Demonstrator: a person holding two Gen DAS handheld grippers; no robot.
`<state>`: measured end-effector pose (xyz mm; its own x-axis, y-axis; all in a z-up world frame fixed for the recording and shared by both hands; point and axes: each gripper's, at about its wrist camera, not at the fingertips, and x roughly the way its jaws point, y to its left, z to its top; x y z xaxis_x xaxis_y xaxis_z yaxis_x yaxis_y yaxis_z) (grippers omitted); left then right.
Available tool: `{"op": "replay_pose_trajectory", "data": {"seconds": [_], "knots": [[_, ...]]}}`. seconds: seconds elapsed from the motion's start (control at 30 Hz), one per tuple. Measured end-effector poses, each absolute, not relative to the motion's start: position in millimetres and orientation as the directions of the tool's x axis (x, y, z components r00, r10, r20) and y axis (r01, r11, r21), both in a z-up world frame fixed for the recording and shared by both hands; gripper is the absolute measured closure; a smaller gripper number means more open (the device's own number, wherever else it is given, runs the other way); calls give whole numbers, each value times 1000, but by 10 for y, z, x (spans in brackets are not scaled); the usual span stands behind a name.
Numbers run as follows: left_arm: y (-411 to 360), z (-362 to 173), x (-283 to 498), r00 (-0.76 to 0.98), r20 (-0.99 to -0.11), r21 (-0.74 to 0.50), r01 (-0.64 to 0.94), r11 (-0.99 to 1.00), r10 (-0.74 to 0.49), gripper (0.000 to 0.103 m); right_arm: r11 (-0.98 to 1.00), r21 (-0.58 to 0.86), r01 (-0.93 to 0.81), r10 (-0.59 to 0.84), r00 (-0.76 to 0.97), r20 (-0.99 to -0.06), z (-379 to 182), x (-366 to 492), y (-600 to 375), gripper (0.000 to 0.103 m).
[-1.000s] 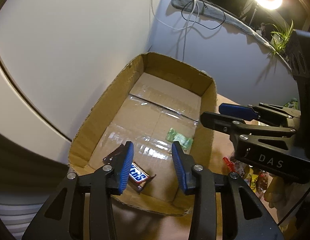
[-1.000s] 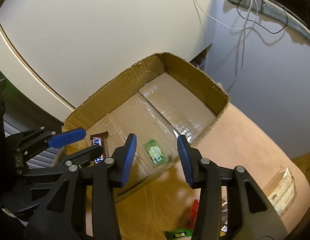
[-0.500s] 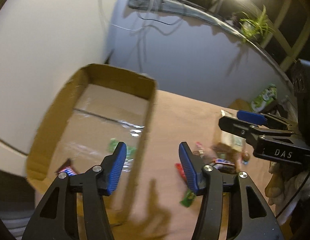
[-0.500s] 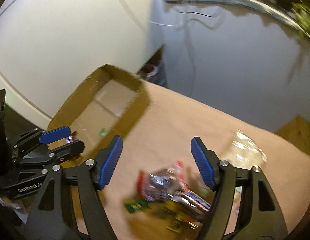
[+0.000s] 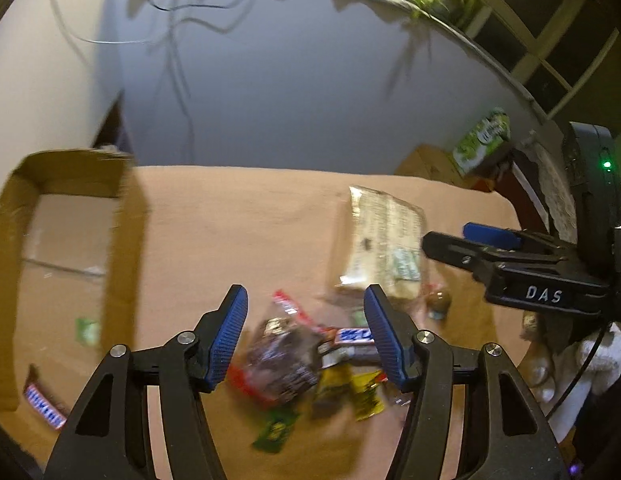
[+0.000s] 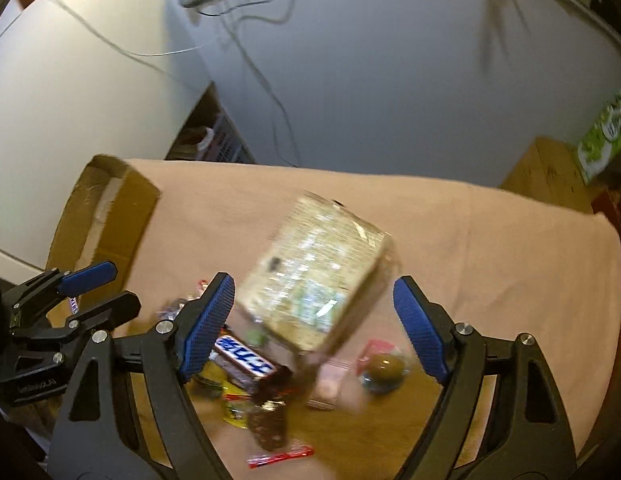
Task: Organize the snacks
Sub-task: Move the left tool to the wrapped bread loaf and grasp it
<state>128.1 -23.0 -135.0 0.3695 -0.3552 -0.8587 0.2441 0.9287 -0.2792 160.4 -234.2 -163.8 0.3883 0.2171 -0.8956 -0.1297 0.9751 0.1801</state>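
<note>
While both grippers hang over the tan cloth (image 5: 238, 216), the cardboard box (image 5: 122, 248) sits at its left edge, a shallow open tray of corrugated board with taped flaps on its floor. Inside the box lie a small green packet (image 5: 87, 331) and a glossy brown Snickers bar (image 5: 44, 405) near its front corner. Right of the box, the left gripper (image 5: 306, 338) has just been spreading its ribbed blue pads and stands half-wide with nothing pinched, above a heap of crinkly wrappers (image 5: 286, 360): a dark foil bag, red and yellow sachets, a flat green packet, all blurred. Farther right of the box lies a second Snickers bar (image 6: 244, 360), then a bulky rectangular pack (image 6: 314, 268) in clear shiny film, tilted on the cloth. The right gripper (image 6: 312, 324) has also just been opening and is wide and empty, its pads flanking that pack's near end. Farthest from the box rests a round brown sweet (image 6: 384, 366).
</note>
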Motion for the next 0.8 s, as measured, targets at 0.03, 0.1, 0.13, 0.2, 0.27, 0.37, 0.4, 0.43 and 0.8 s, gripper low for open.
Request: {"op": "replay_pose_trajectory", "data": {"seconds": [0.03, 0.1, 0.13, 0.2, 0.27, 0.37, 0.4, 0.43, 0.8], "knots": [[-278, -1381, 1313, 354, -859, -293, 252, 922, -370, 43, 974, 193, -118, 224, 377, -899, -1681, 1617, -2392, 19], [-384, -1452, 1381, 318, -861, -320, 265, 910, -396, 43, 971, 216, -99, 237, 357, -904, -1765, 1639, -2468, 19], [-410, -1476, 1397, 309, -862, -326, 268, 907, -401, 43, 969, 230, -87, 246, 345, -906, -1820, 1650, -2512, 19], [-485, -1530, 1450, 286, -864, -340, 278, 898, -415, 43, 964, 258, -67, 265, 326, -908, -1907, 1680, -2572, 19], [-545, -1587, 1492, 264, -866, -350, 284, 892, -424, 43, 955, 294, -45, 293, 311, -904, -1981, 1711, -2619, 19], [-625, -1664, 1553, 235, -869, -364, 293, 884, -435, 43, 943, 330, -29, 324, 299, -898, -2070, 1753, -2638, 19], [-646, -1691, 1564, 228, -870, -365, 297, 882, -437, 43, 939, 342, -25, 334, 295, -895, -2098, 1770, -2650, 19], [-673, -1715, 1578, 220, -872, -367, 300, 881, -438, 43, 935, 353, -22, 344, 290, -893, -2123, 1784, -2665, 19], [-786, -1856, 1716, 161, -861, -422, 305, 853, -483, 43, 883, 469, 2, 455, 237, -858, -2290, 1874, -2587, 34]]}}
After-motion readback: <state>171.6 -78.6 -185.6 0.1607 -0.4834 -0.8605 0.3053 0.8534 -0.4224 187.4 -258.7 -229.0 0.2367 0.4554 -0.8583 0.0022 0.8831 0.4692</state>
